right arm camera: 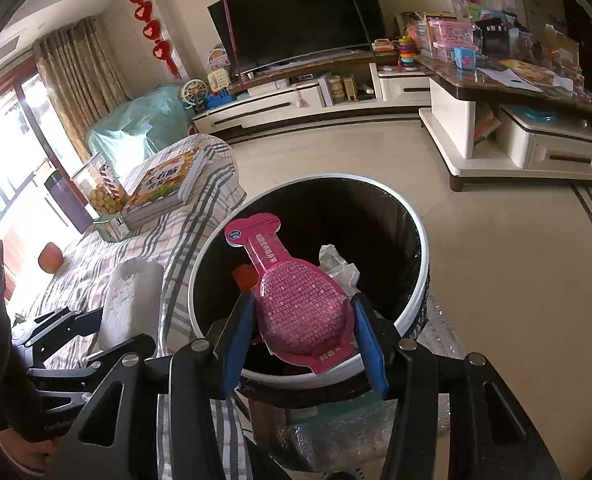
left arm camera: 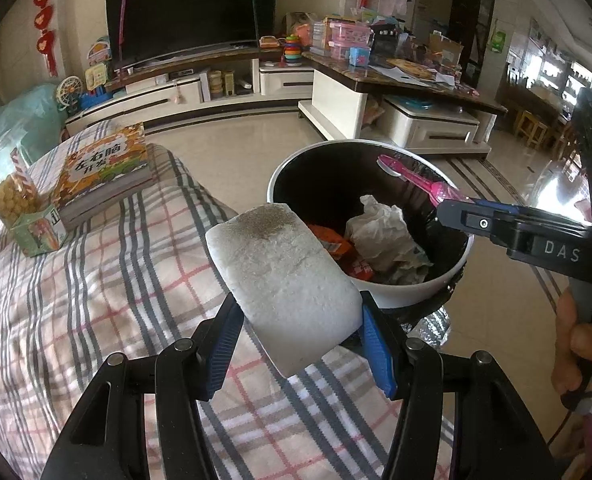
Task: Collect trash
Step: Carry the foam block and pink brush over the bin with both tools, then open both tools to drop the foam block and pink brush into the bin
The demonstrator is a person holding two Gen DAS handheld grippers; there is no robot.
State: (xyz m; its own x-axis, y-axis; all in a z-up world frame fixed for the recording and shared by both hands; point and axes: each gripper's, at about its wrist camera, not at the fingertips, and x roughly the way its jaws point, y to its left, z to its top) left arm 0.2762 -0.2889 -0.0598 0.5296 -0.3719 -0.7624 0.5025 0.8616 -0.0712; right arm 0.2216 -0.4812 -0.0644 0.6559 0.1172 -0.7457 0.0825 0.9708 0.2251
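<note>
Both grippers carrying trash to the bin

Left gripper (left arm camera: 300,344) clenches a white foam block (left arm camera: 283,280) at the bin's (left arm camera: 408,292) nine o'clock rim, short of the mouth; right gripper (right arm camera: 302,340) pinches a pink sachet (right arm camera: 296,304) over the opening at six o'clock, probably so it falls onto the crumpled tissue (left arm camera: 380,228) inside
</note>
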